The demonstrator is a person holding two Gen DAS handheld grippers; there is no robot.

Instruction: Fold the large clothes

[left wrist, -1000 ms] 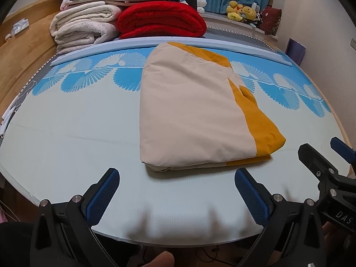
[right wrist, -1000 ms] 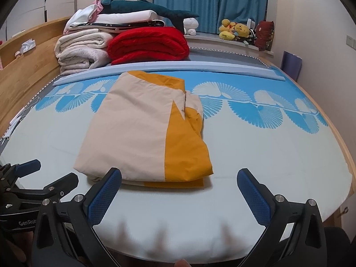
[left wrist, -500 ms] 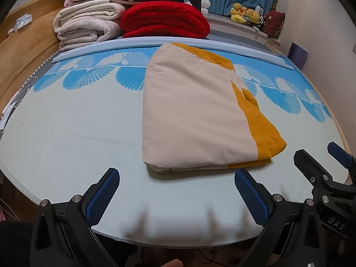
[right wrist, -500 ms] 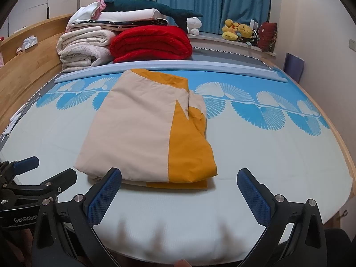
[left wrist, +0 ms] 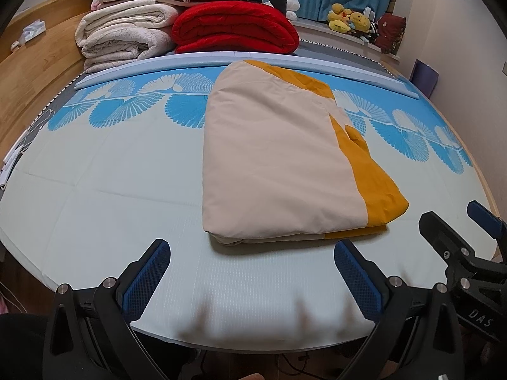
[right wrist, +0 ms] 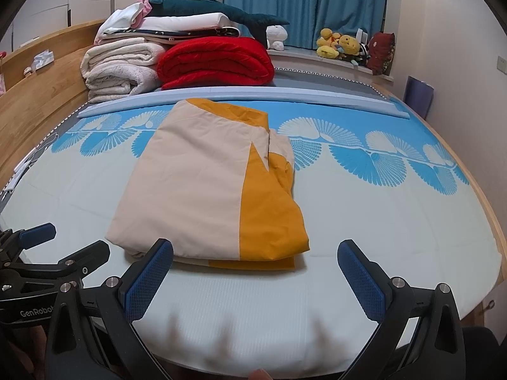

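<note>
Cream-and-mustard folded garment on bed mat, both claws spread wide

Folded cream-and-mustard garment lies flat at the centre of your frame.

You see it as a thick, layered rectangle, its long side running away from you toward the upper middle of the frame. The broad top panel is cream, with a mustard band down its right side and across the far corner. In your right wrist view it sits left of centre; stacked edges show along the near side, and the right edge bunches slightly.
</note>
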